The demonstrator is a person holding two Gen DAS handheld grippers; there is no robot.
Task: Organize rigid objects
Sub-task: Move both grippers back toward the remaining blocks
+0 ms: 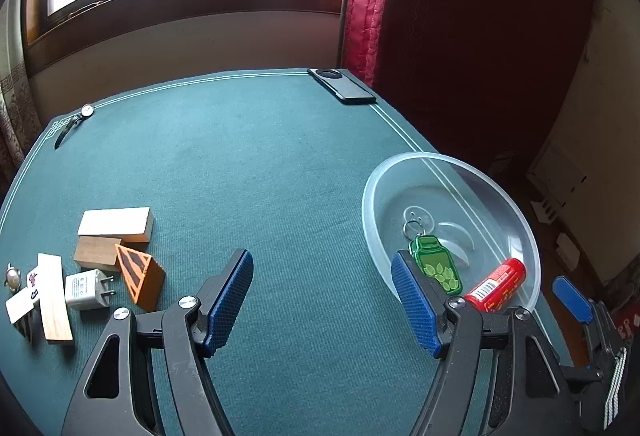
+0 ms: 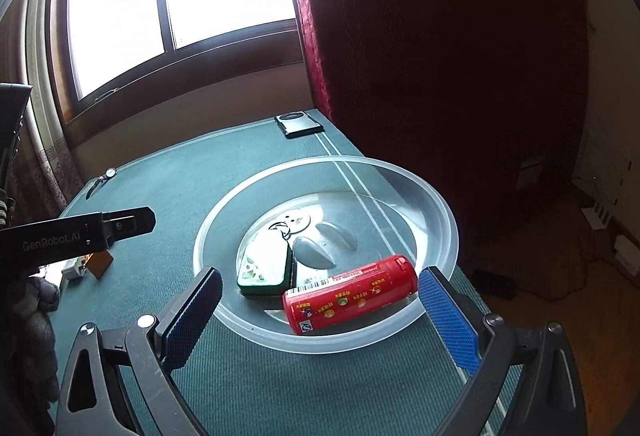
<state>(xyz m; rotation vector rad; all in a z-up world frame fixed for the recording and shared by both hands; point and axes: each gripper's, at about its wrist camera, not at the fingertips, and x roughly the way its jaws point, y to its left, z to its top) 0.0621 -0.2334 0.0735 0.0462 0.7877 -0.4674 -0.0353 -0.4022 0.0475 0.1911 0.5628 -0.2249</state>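
The left gripper, black-framed with blue ribbed pads, hangs with its jaws spread wide and nothing between them, over the green felt table. The right gripper is likewise spread and empty, its fingers flanking the near rim of the clear round plastic bowl.

Inside the bowl, a red cylindrical tube with a barcode label lies on its side against the near wall. Touching it, further in, is a green bottle-shaped keychain tag with its metal ring toward the bowl's centre.

Well left of the bowl is a cluster: an orange wooden wedge with dark stripes, a white wall charger plug just beside it, a brown wooden block, a pale rectangular block, a long light wooden plank and small white tiles.

Far beyond the bowl, a black phone lies at the table's back edge; a wristwatch sits at the far left corner.
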